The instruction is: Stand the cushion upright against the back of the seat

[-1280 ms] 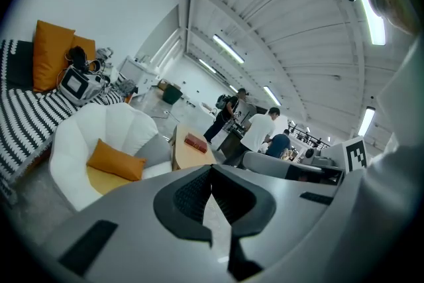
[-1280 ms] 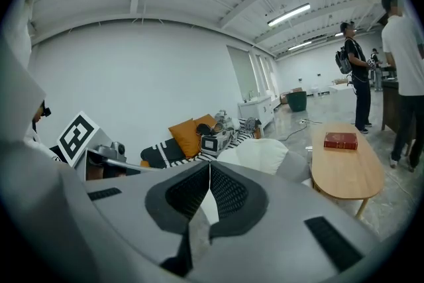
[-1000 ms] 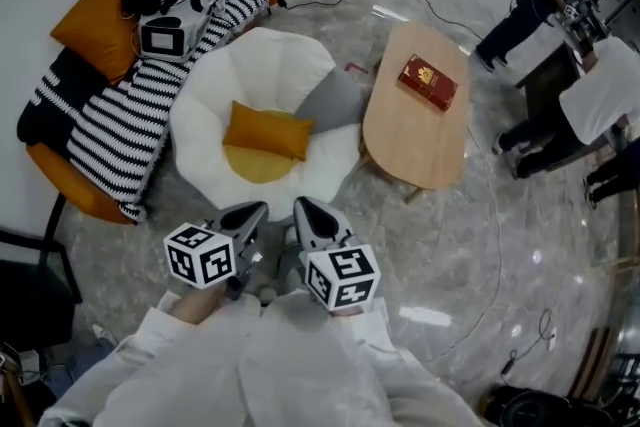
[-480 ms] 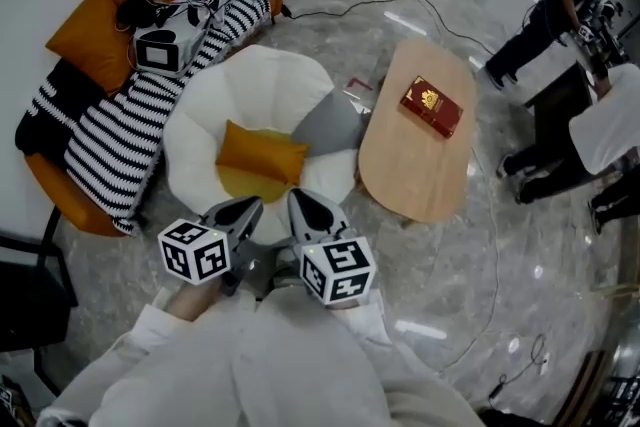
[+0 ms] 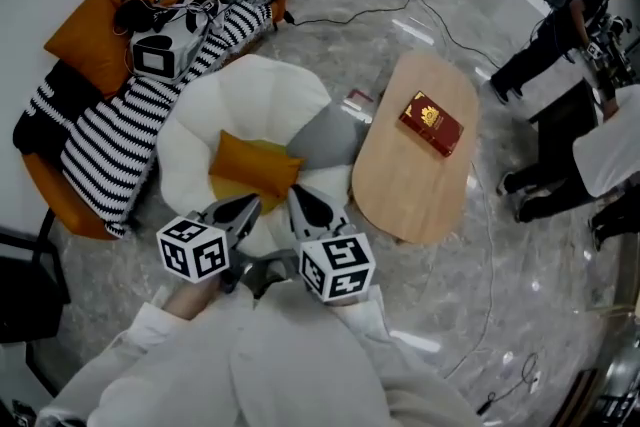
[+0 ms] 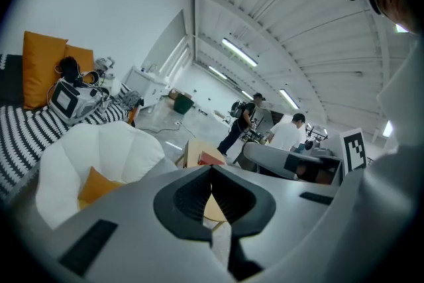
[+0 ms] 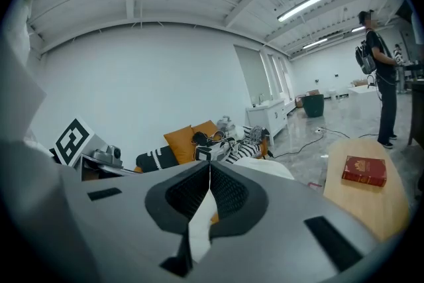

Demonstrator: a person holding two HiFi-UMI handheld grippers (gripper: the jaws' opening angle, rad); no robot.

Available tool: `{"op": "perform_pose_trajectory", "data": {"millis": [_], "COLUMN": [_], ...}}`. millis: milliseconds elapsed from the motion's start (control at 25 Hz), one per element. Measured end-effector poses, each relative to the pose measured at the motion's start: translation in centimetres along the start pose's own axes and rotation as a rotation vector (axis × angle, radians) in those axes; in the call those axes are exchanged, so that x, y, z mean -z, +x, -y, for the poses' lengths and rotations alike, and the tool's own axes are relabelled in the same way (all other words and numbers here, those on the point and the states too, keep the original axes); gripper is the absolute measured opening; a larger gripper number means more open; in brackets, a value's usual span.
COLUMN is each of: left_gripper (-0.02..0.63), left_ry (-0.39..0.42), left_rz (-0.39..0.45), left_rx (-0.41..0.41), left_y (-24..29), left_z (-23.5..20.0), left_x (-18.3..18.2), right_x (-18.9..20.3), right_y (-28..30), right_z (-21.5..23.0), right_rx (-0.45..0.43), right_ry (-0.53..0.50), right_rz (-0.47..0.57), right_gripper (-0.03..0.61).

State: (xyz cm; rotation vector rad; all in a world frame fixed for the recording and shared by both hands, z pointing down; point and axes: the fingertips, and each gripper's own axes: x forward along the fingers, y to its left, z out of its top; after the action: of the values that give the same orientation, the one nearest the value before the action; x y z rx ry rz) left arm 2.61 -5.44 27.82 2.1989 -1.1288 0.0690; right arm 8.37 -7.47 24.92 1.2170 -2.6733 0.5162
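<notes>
Well, the rectangular orange fabric cushion [image 5: 252,163] lies flat on the seat of the white petal-shaped padded armchair [image 5: 270,90]. It rests over a round yellow seat pad [image 5: 232,189] and sits clear of the chair's back (so not propped up yet). The left gripper [image 5: 247,207] and the right gripper [image 5: 300,199] hover side by side over the chair's near rim, tips pointing at the cushion and apart from it. Each pair of tongs is closed tight, jaw tips meeting with nothing between them. Each carries a white cube with black square markers [image 5: 193,250], a coded pattern rather than words.

Just beside the armchair, a plain grey cushion [image 5: 328,130] lies between it and the oval light-wood low table [image 5: 410,200]. On the table lies a red book [image 5: 431,123] with a gold emblem on its cover, too small to read. Off to the left stands an orange sofa [image 5: 60,190] draped in a black-and-white striped blanket [image 5: 105,140], with two orange pillows [image 5: 85,25] and a small grey box with a dark screen [image 5: 158,58] on it. A person in dark clothes [image 5: 550,25] stands at the far right
</notes>
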Motion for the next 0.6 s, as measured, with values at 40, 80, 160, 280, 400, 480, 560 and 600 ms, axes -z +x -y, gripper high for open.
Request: {"op": "perform_pose_trajectory", "data": {"millis": [40, 80, 160, 280, 400, 480, 560, 600], "left_gripper": [0.008, 0.008, 0.008, 0.008, 0.008, 0.008, 0.008, 0.008], "left_ry": [-0.001, -0.003, -0.003, -0.004, -0.006, -0.008, -0.010, -0.010], "left_rz": [-0.001, -0.002, -0.003, 0.002, 0.009, 0.009, 0.004, 0.000], "left_rx": [-0.003, -0.007, -0.014, -0.023, -0.029, -0.030, -0.026, -0.024], "left_y": [0.3, 0.5, 0.8, 1.1, 1.2, 1.2, 1.2, 1.1], "left_z": [0.0, 0.0, -0.1, -0.4, -0.5, -0.4, -0.3, -0.4], "left_x": [0.0, -0.1, -0.1, -0.4, -0.7, -0.7, -0.5, -0.4], "right_x": [-0.1, -0.1, 0.1, 0.4, 0.3, 0.4, 0.6, 0.7], "right_y": [0.2, 0.4, 0.7, 1.1, 1.4, 1.4, 1.3, 1.4], "right_z": [0.2, 0.3, 0.3, 0.5, 0.7, 0.7, 0.7, 0.7], "right_rx": [-0.006, -0.013, -0.026, -0.035, -0.038, -0.038, -0.034, -0.030], "right_ry": [0.000, -0.001, -0.005, -0.005, -0.004, -0.002, 0.001, 0.003], "right_rz": [-0.003, -0.006, -0.014, -0.025, -0.029, -0.032, -0.038, -0.039], "right_gripper": [0.012, 0.012, 0.012, 0.012, 0.012, 0.012, 0.012, 0.012]}}
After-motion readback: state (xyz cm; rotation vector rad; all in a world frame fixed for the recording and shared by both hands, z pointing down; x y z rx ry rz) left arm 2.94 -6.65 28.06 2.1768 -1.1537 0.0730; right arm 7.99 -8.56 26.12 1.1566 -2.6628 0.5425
